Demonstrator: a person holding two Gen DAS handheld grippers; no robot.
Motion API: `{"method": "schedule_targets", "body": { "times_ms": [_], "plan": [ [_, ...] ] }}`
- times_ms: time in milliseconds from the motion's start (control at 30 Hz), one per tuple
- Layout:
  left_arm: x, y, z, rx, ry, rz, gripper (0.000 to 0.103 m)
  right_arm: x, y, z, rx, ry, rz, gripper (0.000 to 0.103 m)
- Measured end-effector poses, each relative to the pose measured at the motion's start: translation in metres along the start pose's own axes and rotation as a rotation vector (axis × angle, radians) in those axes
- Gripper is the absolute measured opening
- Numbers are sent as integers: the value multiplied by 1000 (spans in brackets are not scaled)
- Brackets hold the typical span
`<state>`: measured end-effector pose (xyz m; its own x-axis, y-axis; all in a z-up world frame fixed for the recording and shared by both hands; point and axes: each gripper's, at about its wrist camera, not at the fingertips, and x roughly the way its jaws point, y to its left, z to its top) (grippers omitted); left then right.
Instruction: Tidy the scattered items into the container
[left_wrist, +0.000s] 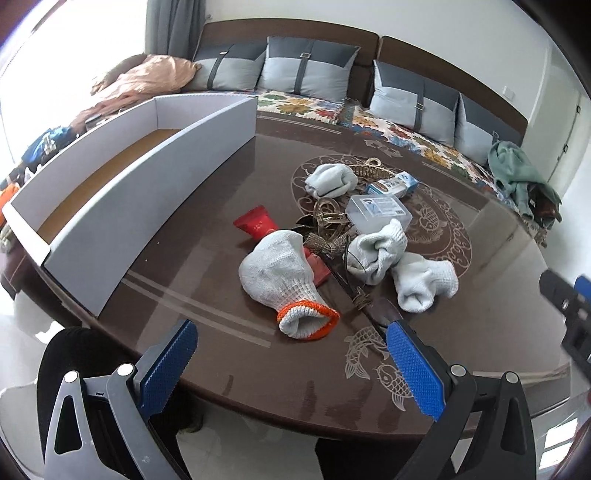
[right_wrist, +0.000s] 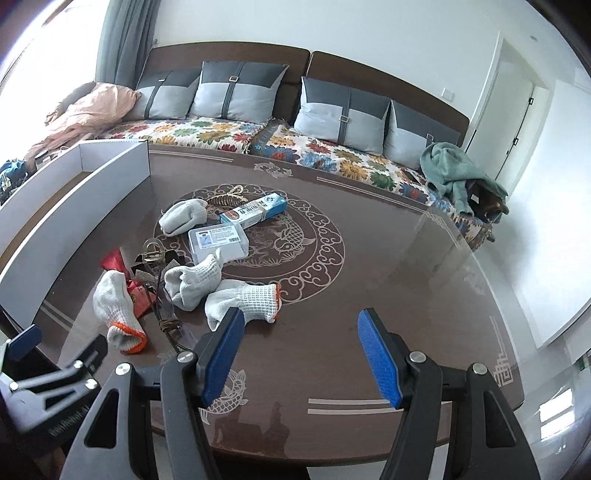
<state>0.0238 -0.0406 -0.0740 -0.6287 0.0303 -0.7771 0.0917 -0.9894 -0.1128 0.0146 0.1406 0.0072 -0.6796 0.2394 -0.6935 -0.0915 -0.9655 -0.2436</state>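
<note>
A long white box (left_wrist: 110, 206) with a brown floor lies along the table's left side, also seen as the box (right_wrist: 74, 206) in the right wrist view. A pile sits mid-table: several white knit gloves, the nearest glove (left_wrist: 284, 280) with an orange cuff, a red tube (left_wrist: 258, 223), a clear plastic case (left_wrist: 378, 212), a toothpaste carton (right_wrist: 255, 212) and gold chains (left_wrist: 328, 221). My left gripper (left_wrist: 291, 363) hangs open just short of the orange-cuffed glove. My right gripper (right_wrist: 301, 356) is open above bare table, its left pad beside another orange-trimmed glove (right_wrist: 242, 299).
The brown table (right_wrist: 388, 266) has a koi pattern and a glossy top. Behind it runs a sofa (right_wrist: 332, 155) with a floral cover, grey cushions, a peach blanket (right_wrist: 85, 110) and a green cloth (right_wrist: 450, 166). A black chair back (left_wrist: 74, 354) stands at the near left edge.
</note>
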Motion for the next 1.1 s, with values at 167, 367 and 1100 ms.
{"method": "schedule_targets", "body": {
  "times_ms": [167,367,1100],
  "plan": [
    [4,-6,-3,32,-2,8,103,0,-4,2,-8,4,-39,65],
    [6,-4,-3,30,-1,4,103,6,-13,1,36,38,-19,65],
    [12,-9,-8,48,17,0,103,10,-30,-1,147,63,54,65]
  ]
}}
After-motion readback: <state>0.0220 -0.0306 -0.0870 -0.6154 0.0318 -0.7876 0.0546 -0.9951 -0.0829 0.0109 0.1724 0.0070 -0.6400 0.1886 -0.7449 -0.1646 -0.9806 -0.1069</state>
